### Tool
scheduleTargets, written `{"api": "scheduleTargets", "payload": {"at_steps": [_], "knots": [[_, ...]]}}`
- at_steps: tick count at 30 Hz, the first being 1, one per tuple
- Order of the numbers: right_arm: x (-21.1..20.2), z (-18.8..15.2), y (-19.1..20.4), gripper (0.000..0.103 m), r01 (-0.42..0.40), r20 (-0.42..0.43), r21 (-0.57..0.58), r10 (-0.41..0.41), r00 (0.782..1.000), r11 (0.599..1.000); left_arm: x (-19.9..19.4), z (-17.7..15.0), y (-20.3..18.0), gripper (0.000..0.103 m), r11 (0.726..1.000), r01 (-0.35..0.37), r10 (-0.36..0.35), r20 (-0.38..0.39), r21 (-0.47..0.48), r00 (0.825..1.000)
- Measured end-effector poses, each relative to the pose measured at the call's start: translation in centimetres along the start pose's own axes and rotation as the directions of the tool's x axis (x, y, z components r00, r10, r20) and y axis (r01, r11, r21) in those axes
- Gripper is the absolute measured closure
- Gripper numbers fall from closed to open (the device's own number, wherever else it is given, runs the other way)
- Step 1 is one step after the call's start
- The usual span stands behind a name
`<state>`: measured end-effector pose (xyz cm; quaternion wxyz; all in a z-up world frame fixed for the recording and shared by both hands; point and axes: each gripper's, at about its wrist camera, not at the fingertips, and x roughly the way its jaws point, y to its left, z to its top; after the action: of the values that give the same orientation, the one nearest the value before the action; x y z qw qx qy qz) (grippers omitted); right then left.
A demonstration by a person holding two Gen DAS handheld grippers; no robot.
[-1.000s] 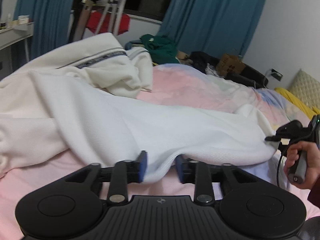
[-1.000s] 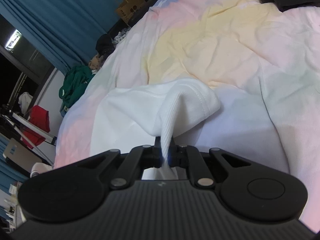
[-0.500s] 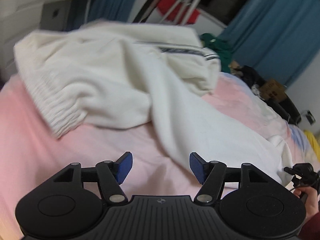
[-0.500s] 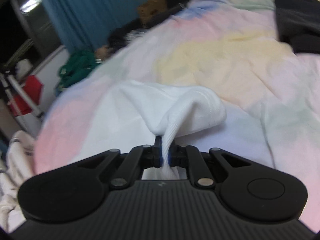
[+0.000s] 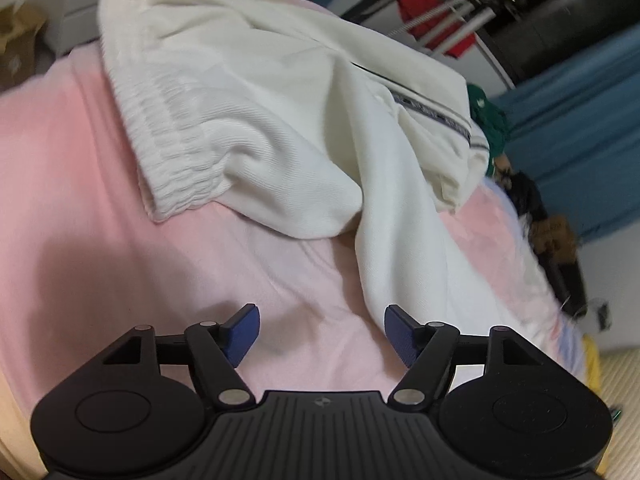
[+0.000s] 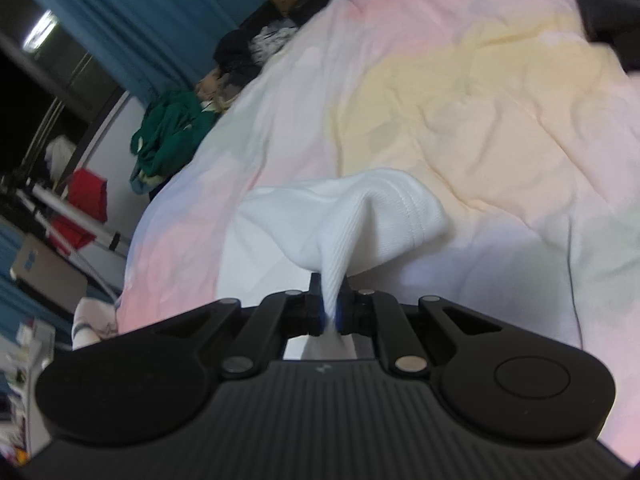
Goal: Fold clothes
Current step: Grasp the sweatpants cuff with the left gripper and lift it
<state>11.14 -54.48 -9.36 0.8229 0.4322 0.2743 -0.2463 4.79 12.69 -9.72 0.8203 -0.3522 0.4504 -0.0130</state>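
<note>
Right gripper (image 6: 329, 312): jaws pressed together, pinching ribbed cuff of white garment (image 6: 360, 216); fabric tents up ahead of the tips.

Left gripper (image 5: 322, 334): jaws spread, empty, over pink bedsheet (image 5: 100, 200). Garment's elastic hem (image 5: 176, 160) lies ahead, left of the tips; sleeve runs just beside right finger.

Risks: thin pinch may slip under pull; bunched body may fold crooked; left jaws may catch sheet along with cloth.

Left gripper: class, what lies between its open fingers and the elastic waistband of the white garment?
Only bare pink bedsheet separates the left gripper from the elastic waistband; the left wrist view shows this. A white trouser leg runs alongside, to the right.
</note>
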Motion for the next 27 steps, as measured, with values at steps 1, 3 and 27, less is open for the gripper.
{"api": "scheduleTargets", "payload": {"at_steps": [1, 3, 27], "knots": [[0.0, -0.6, -0.5, 0.095, 0.007, 0.012, 0.015, -0.007, 1.0, 1.0, 0.0, 0.2, 0.4, 0.024, 1.0, 0.013, -0.013, 0.006, -0.027, 1.0], [-0.1, -2.3, -1.7, 0.095, 0.0, 0.047, 0.054, -0.002, 0.999, 0.999, 0.3, 0.7, 1.0, 0.022, 0.996, 0.035, -0.034, 0.021, -0.079, 0.999], [1.1, -1.8, -3.4, 0.095, -0.09, 0.204, 0.174, 0.053, 0.978, 0.981, 3.2, 4.1, 5.6, 0.075, 0.866, 0.027, 0.075, 0.183, -0.499, 0.98]]}}
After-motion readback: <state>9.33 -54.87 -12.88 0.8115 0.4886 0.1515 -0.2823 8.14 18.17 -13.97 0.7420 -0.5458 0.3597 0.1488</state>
